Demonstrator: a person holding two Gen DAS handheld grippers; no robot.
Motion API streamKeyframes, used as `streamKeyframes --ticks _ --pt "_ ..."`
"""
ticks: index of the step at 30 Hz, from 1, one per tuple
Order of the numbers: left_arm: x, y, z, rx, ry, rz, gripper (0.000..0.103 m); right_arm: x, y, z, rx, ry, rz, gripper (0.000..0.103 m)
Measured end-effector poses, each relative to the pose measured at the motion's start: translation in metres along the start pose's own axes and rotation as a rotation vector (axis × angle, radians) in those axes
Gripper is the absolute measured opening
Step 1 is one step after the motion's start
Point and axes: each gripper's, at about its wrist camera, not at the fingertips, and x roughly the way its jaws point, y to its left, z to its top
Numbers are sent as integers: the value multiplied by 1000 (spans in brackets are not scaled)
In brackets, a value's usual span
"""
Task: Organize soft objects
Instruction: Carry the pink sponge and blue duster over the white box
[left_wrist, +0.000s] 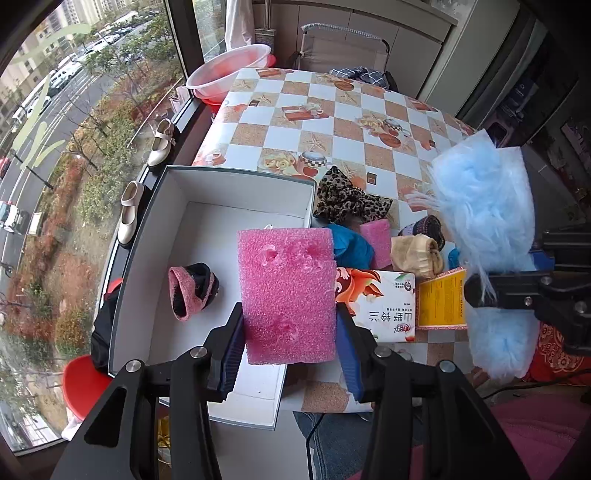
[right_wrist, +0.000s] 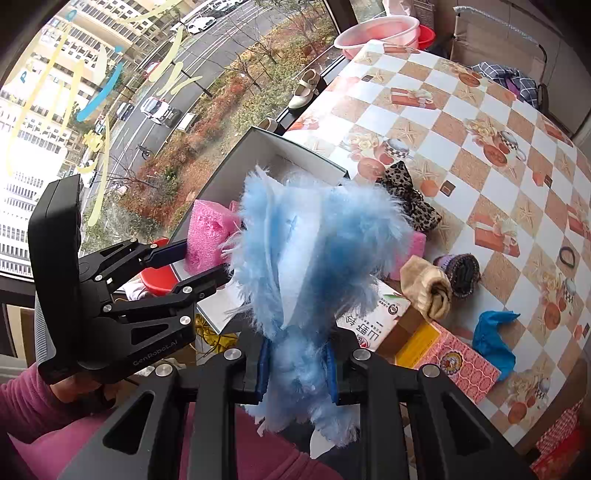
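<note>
My left gripper (left_wrist: 290, 332) is shut on a pink foam block (left_wrist: 290, 295), which hangs over the near right corner of a white open box (left_wrist: 207, 229). Inside the box lies a rolled pink and black sock (left_wrist: 192, 291). My right gripper (right_wrist: 297, 365) is shut on a fluffy light blue cloth (right_wrist: 314, 258), held above the table's near edge beside the box (right_wrist: 291, 147). The right wrist view shows the left gripper (right_wrist: 203, 260) with the foam block (right_wrist: 207, 236) on its left. In the left wrist view the right gripper (left_wrist: 513, 266) and the fluffy cloth (left_wrist: 484, 206) are at far right.
Right of the box on the checkered table (left_wrist: 295, 96) lie a leopard scrunchie (left_wrist: 351, 203), a blue cloth (left_wrist: 351, 247), a small pink foam piece (left_wrist: 376, 232), a beige sock (left_wrist: 417, 254), a dark knitted sock (left_wrist: 428, 229) and printed packs (left_wrist: 380, 306). A pink basin (left_wrist: 229, 70) stands at the far corner.
</note>
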Motion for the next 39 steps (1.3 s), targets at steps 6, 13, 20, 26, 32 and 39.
streamKeyframes --ticks 6,13,20,26,32,39 --pt "3 20 9 -35 -6 -4 49 11 15 20 -25 21 3 25" --pt "7 36 13 -59 -8 -11 49 24 27 38 -46 42 -3 25" --pt "11 47 18 -82 -15 -10 49 34 39 51 -71 64 -18 25" --pt "15 57 20 -101 -18 -13 49 40 43 59 -75 78 -24 25" --pt "18 64 22 -116 -22 -15 49 46 46 66 -74 89 -25 25" --pt "22 69 25 -125 -22 -20 49 54 49 72 -81 103 -33 25"
